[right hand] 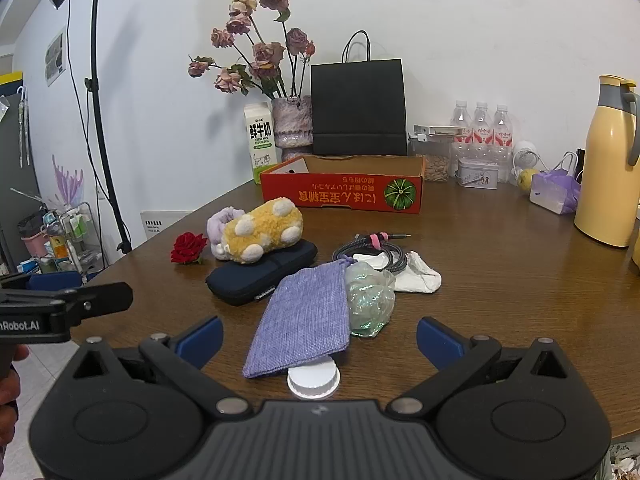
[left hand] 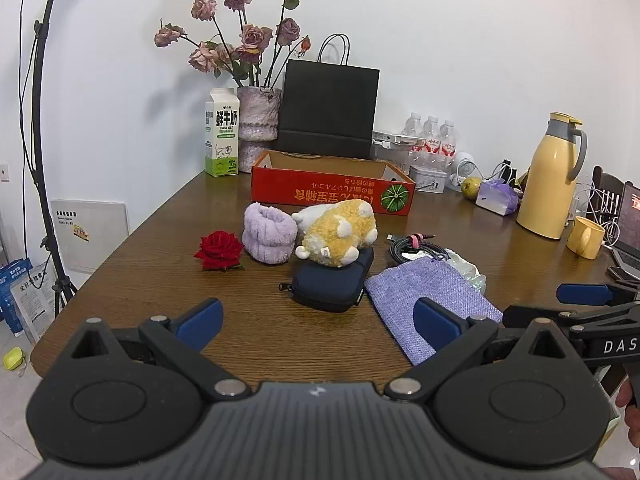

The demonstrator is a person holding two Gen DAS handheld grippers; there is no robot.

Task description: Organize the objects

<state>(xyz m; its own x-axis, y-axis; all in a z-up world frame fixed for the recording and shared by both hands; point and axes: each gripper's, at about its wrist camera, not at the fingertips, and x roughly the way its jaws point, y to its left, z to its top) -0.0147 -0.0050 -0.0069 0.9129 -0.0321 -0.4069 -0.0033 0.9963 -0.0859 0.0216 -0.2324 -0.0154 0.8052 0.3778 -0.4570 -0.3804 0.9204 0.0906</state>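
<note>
Both tools — left tool (left hand: 318, 322), right tool (right hand: 319, 338) — stand apart, empty; the purple fabric pouch (right hand: 304, 320) nearest is soft, light — pinch its near edge.

White wall (right hand: 460, 20), brown wooden table (right hand: 500, 264) — black lamp stand (right hand: 102, 132), pale floor (left hand: 16, 392).

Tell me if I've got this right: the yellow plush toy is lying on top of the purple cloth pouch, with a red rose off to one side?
Not quite. The yellow plush toy lies on the dark blue zip case, not on the purple cloth pouch, which sits beside the case, nearer the camera. The right wrist view shows this clearly. The red rose is indeed off to one side.
</note>
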